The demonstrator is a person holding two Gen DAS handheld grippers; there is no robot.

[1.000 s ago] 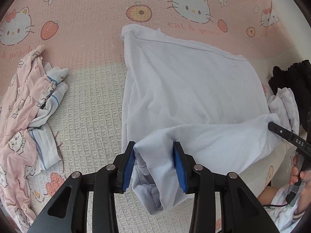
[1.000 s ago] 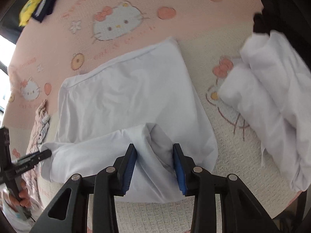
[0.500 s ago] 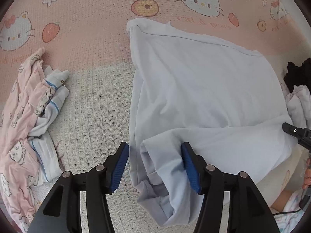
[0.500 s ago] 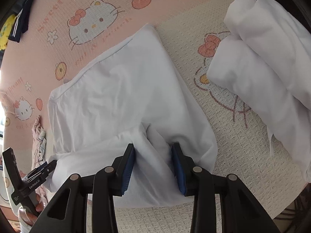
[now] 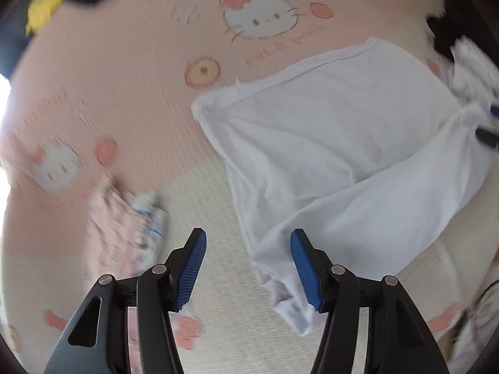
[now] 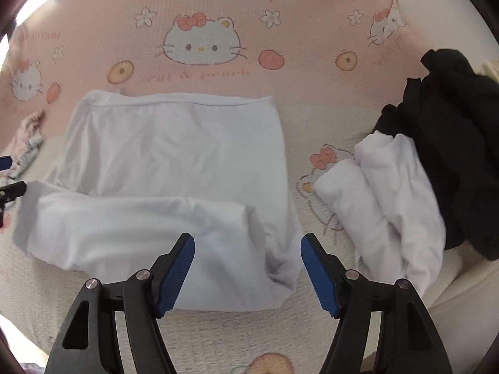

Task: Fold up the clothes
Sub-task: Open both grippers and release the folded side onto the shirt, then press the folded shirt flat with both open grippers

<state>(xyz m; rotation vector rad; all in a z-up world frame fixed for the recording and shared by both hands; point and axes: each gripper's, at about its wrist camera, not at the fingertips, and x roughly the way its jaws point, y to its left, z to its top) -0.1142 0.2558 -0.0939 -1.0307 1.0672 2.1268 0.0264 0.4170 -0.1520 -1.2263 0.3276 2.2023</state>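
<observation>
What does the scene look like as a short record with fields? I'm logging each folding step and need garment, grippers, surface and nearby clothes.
garment: pale shirt lying on the bed, near edge folded over into a band
left gripper: open, jaws have just been opening; shirt's corner beside one pad, not pinched
right gripper: open, jaws have just been opening, above the fold
surface: pink cat-print blanket
nearby: white bundle, black clothes, pink garment

Soft daylight, blown-out glare at left edges — left wrist view motion-blurred, right wrist view sharper; fisheye bending, dark corner vignette.
</observation>
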